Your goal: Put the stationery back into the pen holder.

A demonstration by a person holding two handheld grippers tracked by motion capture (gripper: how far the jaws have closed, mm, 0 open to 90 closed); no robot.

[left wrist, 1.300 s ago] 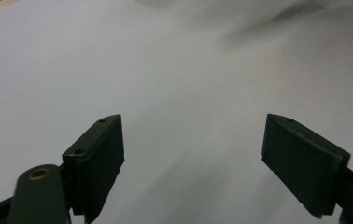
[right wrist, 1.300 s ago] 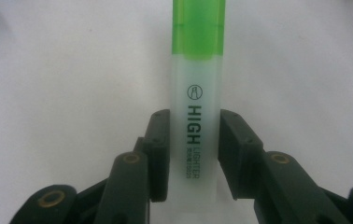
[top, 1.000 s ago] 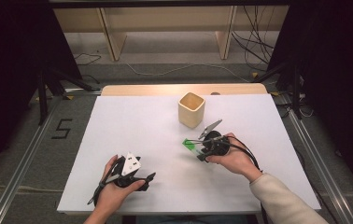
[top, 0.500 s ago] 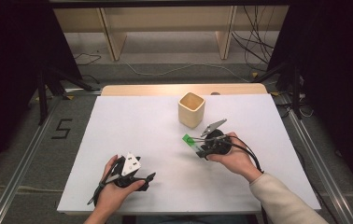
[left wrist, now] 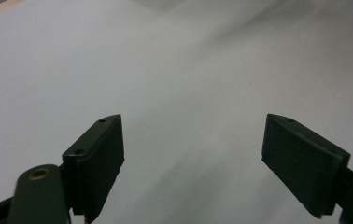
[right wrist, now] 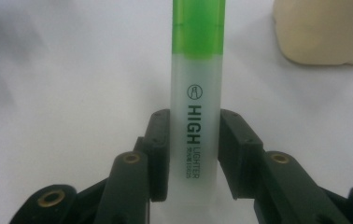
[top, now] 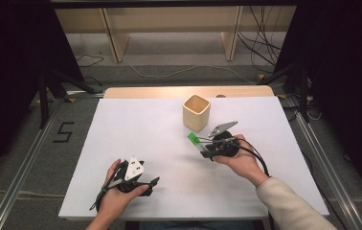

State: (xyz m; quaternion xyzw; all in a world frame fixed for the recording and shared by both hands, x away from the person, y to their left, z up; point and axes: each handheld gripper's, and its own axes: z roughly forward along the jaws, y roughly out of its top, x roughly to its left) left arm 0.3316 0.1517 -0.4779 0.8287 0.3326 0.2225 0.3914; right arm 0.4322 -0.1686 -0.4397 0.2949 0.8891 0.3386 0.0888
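Note:
A highlighter (right wrist: 196,93) with a white body and green cap sits between the two black jaws of my right gripper (right wrist: 194,154), which is shut on it. From above, the right gripper (top: 203,146) is held right of the table's middle, and the highlighter's green cap (top: 193,139) points up-left, just below a wooden cup (top: 196,112). The cup's pale wall (right wrist: 321,32) shows at the upper right of the right gripper view. My left gripper (top: 150,184) rests near the front left of the table. Its jaws stand wide apart, open over bare white surface (left wrist: 188,93).
The white table top (top: 136,129) has a wooden strip along its far edge. Metal rails run down both sides of the table. Shelving legs and cables lie on the floor beyond. A "5" mark (top: 64,132) is on the floor at left.

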